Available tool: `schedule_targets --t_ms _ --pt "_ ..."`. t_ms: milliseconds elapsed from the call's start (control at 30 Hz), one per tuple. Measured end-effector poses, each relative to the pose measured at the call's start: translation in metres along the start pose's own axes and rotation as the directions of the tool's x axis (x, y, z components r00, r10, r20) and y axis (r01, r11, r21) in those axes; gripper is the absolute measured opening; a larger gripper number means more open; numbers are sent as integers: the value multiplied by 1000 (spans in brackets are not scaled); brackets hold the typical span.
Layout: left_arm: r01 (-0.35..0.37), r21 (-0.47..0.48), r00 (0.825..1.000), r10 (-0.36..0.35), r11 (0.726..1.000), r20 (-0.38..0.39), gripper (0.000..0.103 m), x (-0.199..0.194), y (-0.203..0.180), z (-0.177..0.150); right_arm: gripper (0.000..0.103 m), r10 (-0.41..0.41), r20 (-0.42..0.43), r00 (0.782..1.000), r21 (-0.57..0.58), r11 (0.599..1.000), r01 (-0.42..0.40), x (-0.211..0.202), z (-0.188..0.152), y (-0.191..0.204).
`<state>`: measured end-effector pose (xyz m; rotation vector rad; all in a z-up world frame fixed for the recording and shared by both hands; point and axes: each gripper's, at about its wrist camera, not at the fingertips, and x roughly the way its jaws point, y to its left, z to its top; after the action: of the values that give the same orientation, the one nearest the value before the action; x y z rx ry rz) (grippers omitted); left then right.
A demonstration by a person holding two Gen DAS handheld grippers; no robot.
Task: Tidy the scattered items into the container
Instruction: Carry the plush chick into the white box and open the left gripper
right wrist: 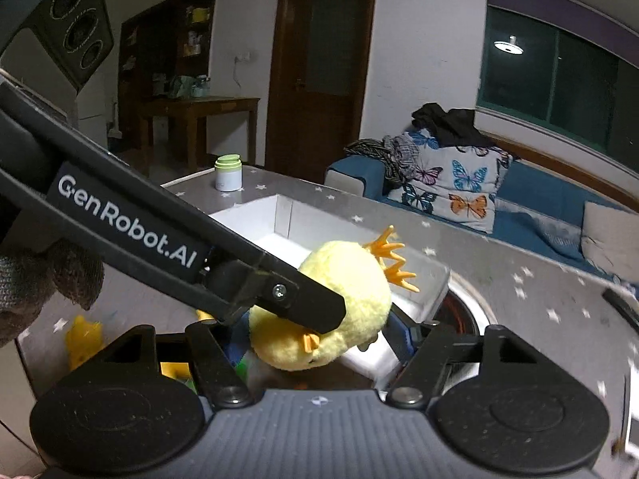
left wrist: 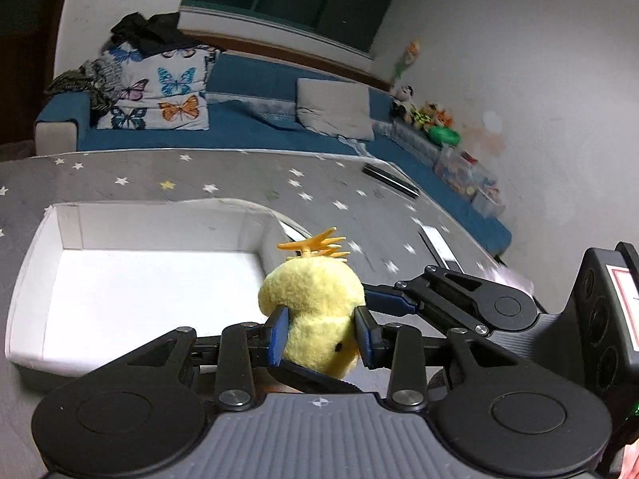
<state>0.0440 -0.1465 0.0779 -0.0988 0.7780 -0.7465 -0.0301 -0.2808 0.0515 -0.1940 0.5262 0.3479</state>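
The room was dim, lit from above; a round ceiling lamp point(right wrist: 508, 45) showed reflected in the dark window point(right wrist: 559, 76) at about two o'clock. The white box point(left wrist: 120, 279) blew out to a flat glare at nine o'clock. Both views bulged hard, the frame corners black and the straight edges bowed. The star-patterned tabletop point(left wrist: 239, 183) smeared with motion blur toward three o'clock, while the yellow plush chick point(left wrist: 315, 303) stayed fairly sharp.
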Motion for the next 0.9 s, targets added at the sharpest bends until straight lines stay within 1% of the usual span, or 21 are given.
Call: schedule_targets --t_ms 100,200,300,433,667,900 --pt "10 -47 1000 -11 999 -21 38 16 25 16 69 9 -24 1000 -22 1000 -10 30 16 -8" --pt "22 -91 998 -26 996 -53 38 36 49 26 69 23 -63 998 -24 999 -25 59 24 -16" --pt "36 -140 995 -48 990 -87 38 54 73 30 69 38 -111 993 -21 999 -40 85 26 -22" --pt "44 -193 990 -69 980 -124 38 75 96 33 69 57 -185 981 -19 998 -61 118 24 -28" --pt "50 -249 981 -94 967 -170 38 95 115 27 69 66 -281 958 -40 996 -81 148 18 -33" --pt "55 -281 976 -111 958 -186 38 102 124 22 69 65 -323 944 -35 996 -80 165 17 -34"
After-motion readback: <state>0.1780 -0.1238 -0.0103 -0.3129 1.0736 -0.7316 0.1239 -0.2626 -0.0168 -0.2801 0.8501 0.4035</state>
